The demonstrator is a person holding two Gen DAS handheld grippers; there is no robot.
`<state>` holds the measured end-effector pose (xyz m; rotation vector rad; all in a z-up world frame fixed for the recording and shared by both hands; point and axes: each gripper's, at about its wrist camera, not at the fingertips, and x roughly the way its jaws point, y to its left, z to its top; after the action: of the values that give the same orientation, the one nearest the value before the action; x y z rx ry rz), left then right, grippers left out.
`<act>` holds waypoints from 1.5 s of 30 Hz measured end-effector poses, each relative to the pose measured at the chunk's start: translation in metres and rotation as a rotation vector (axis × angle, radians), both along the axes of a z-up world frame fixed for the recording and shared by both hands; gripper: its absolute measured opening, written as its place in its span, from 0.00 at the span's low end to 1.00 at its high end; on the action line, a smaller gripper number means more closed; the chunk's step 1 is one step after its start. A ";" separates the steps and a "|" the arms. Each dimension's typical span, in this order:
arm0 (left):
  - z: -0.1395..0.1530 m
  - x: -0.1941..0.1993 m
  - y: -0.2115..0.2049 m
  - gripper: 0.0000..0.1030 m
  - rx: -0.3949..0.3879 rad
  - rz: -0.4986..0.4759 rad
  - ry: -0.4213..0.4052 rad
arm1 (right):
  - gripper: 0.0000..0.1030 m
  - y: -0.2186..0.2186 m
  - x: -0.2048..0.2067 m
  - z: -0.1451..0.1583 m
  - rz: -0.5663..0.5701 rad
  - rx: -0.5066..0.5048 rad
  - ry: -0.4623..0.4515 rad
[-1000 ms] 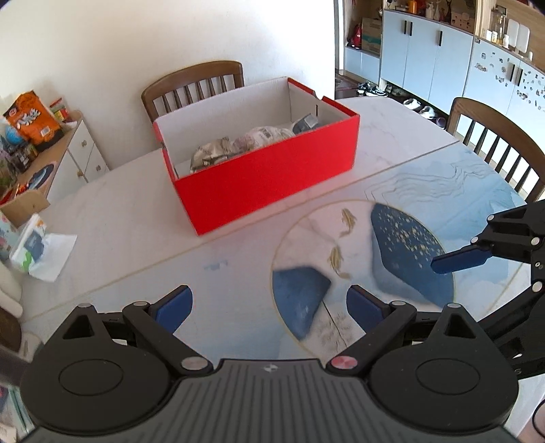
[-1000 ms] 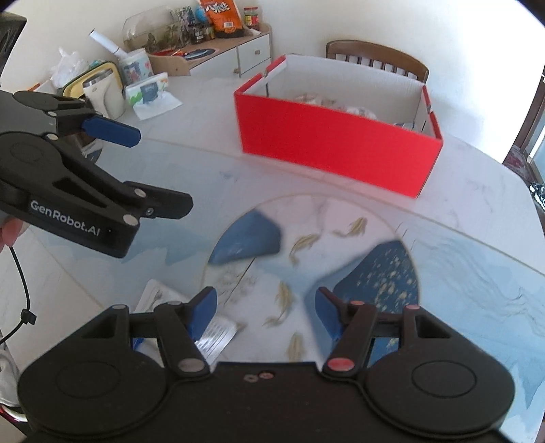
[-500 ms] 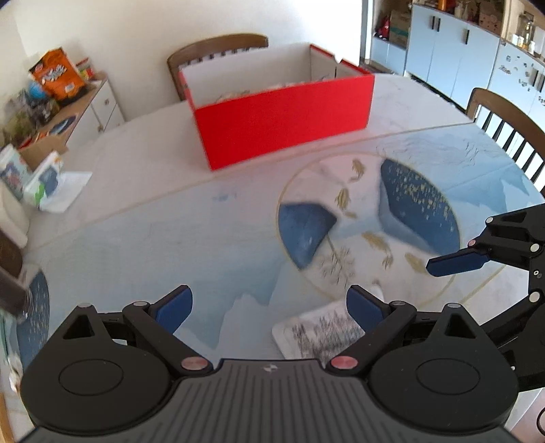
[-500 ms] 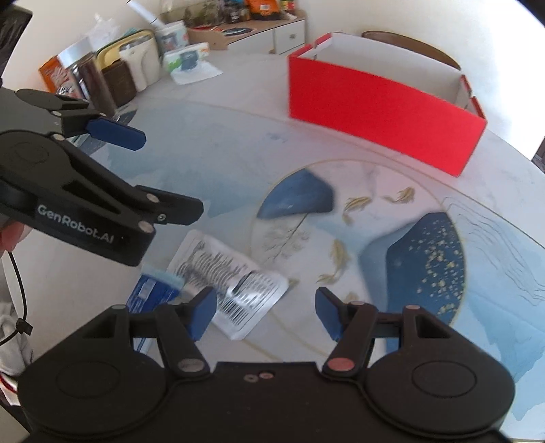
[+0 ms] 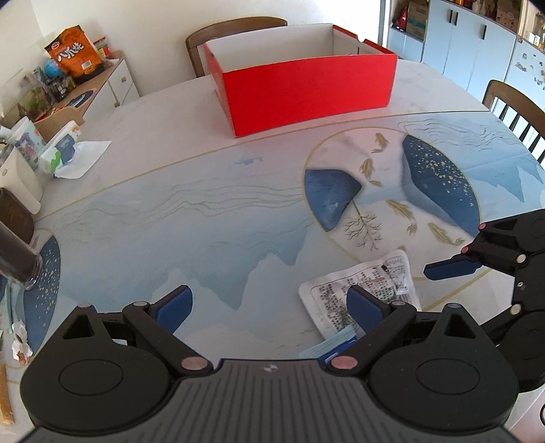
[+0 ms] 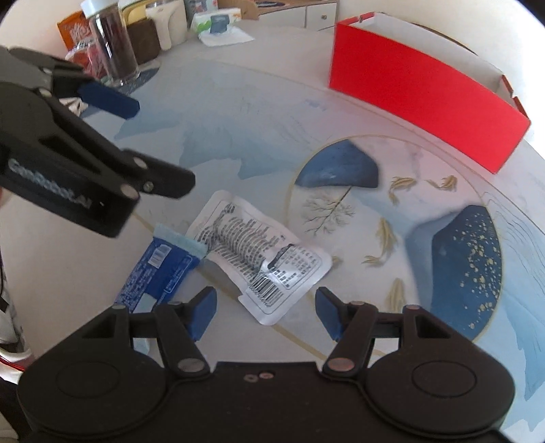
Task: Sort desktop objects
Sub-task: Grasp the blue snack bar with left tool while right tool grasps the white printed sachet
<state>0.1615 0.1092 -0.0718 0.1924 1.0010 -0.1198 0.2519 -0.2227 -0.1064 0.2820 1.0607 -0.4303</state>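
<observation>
Both jaws are spread and empty: the right hand-held gripper (image 6: 265,315) hovers over a flat white printed packet (image 6: 262,259) on the patterned desk (image 6: 238,129), the left hand-held gripper (image 5: 269,306) beside it. A blue wrapper (image 6: 156,272) touches the packet's left; a red cardboard box (image 6: 419,95) stands far.

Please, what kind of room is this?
Probably a home dining room: a dining table with wooden chairs, a side cabinet holding snacks, and tall cupboards behind.
</observation>
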 end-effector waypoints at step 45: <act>-0.050 -0.049 -0.056 0.56 0.058 -0.004 0.120 | 0.62 -0.091 0.006 0.014 -0.100 0.047 -0.033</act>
<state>0.1124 0.0536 -0.1217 0.2431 1.1246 -0.1072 0.2575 -0.3136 -0.0923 0.3844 1.0283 -0.4895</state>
